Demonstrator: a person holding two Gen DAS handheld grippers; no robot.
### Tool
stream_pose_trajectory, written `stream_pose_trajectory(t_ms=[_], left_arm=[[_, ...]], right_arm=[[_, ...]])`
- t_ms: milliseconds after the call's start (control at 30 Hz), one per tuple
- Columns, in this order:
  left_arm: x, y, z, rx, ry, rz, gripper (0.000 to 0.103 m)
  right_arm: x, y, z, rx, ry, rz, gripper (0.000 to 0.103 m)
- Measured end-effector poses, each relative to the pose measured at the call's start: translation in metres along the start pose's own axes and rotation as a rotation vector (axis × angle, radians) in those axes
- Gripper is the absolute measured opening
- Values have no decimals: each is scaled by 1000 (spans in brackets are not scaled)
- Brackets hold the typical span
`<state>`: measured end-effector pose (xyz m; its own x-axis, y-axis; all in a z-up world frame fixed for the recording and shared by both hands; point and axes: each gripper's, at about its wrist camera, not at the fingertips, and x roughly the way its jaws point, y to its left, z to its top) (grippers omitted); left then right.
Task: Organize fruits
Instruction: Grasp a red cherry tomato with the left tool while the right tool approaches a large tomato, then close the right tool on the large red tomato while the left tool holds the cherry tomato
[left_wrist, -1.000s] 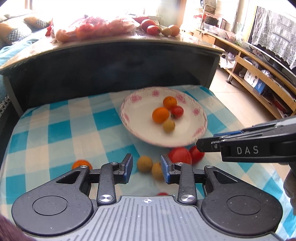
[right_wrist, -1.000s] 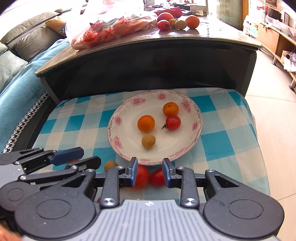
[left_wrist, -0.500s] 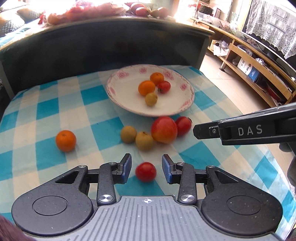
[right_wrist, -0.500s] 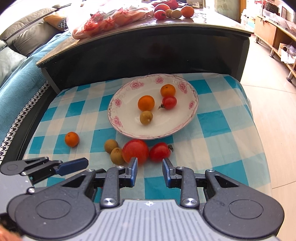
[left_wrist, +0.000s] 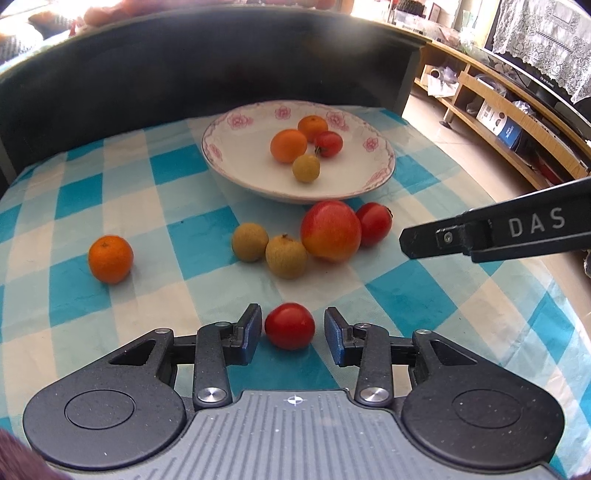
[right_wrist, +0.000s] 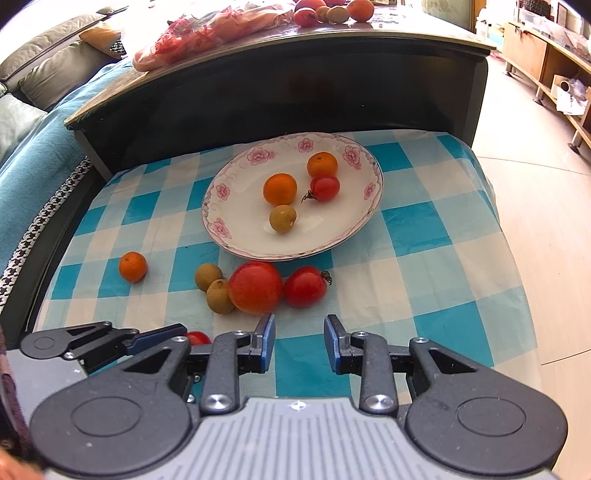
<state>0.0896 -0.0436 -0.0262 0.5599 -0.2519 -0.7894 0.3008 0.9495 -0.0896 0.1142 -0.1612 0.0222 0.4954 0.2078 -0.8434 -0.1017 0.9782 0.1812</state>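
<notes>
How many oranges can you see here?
4 oranges: two on the plate, at and; one on the checked cloth; one far back on the table. Others may be hidden.

You see a blue-and-white checked cloth (right_wrist: 424, 236) across the frame's middle. At centre sits a white plate (right_wrist: 236, 206) with pink flowers round its rim, holding two orange fruits, one red and one yellow-green. Lower left of it lies an orange fruit (right_wrist: 133, 266). Your left claw (left_wrist: 291, 334) has blue pads and black arms, with a red tomato (left_wrist: 290, 325) between them.
</notes>
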Motion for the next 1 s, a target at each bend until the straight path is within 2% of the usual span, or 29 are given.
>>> stream_pose_trajectory(t_ms=[100, 167, 733, 833, 900, 1000], left_arm=[[0, 0, 1, -5, -7, 1, 43], [0, -1, 0, 5, -8, 13, 37], [-9, 1, -8, 8, 2, -9, 37], [-8, 3, -8, 3, 1, -15, 37], [-8, 4, -8, 0, 0, -20, 37], [-8, 6, -8, -3, -3, -28, 37]], right_arm=[[4, 1, -1, -4, 7, 0, 32], [7, 2, -1, -5, 12, 2, 32], [31, 14, 14, 41, 39, 46, 32], [38, 14, 19, 73, 45, 82, 33], [43, 16, 22, 87, 49, 97, 35], [51, 21, 25, 81, 49, 89, 43]])
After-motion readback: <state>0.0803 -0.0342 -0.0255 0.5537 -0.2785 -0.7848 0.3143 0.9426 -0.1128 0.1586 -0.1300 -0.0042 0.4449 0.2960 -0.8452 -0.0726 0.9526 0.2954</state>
